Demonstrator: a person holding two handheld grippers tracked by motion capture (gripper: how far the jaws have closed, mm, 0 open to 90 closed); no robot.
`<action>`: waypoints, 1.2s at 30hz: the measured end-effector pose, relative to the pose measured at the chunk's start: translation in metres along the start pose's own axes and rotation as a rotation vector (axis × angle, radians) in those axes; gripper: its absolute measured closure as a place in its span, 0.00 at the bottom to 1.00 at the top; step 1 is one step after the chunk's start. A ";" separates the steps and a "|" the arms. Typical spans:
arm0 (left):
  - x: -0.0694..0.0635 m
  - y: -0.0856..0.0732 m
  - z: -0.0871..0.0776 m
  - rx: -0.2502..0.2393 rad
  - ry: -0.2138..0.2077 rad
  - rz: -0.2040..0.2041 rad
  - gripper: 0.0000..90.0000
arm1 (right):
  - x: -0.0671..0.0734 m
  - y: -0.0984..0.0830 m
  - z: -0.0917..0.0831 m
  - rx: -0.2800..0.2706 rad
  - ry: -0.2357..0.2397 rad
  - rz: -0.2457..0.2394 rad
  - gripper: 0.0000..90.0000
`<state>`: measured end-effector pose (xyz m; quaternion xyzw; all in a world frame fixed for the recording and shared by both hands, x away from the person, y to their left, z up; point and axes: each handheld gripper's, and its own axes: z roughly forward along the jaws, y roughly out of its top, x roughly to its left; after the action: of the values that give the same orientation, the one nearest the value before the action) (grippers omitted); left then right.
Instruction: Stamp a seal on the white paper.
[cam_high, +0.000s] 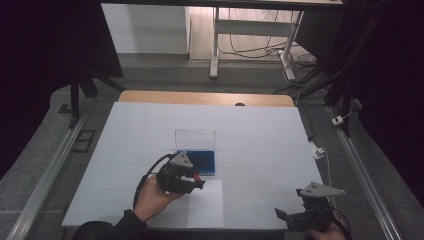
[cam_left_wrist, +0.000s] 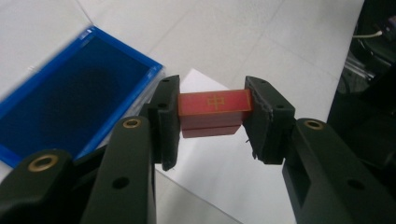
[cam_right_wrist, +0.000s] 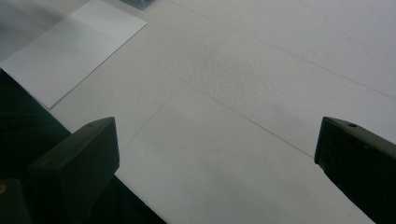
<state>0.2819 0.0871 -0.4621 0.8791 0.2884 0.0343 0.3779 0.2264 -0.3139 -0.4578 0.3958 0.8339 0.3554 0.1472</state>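
White worktop (cam_high: 260, 145), bearing blue case (cam_high: 200, 161) mid-table and paper sheet (cam_high: 207, 205) at near edge; left gripper (cam_left_wrist: 212, 112) clamped on red block (cam_left_wrist: 213, 106) above that sheet, long axis spanning jaws; right gripper (cam_right_wrist: 215, 154) spread wide, near right corner

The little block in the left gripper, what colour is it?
The block is red, with a thin gold mark on its top face. It shows best in the left gripper view.
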 end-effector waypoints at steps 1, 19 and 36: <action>-0.002 -0.001 0.001 0.004 -0.004 0.001 0.65 | 0.000 0.000 0.000 0.000 0.000 0.000 0.00; -0.016 -0.009 0.024 0.052 -0.027 0.038 0.65 | 0.000 0.000 0.000 0.001 0.002 0.002 0.00; -0.024 -0.014 0.044 0.105 0.012 0.097 0.65 | 0.000 0.000 0.000 0.001 0.003 -0.001 0.00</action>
<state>0.2672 0.0533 -0.4995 0.9105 0.2491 0.0427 0.3273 0.2264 -0.3142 -0.4578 0.3952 0.8344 0.3555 0.1459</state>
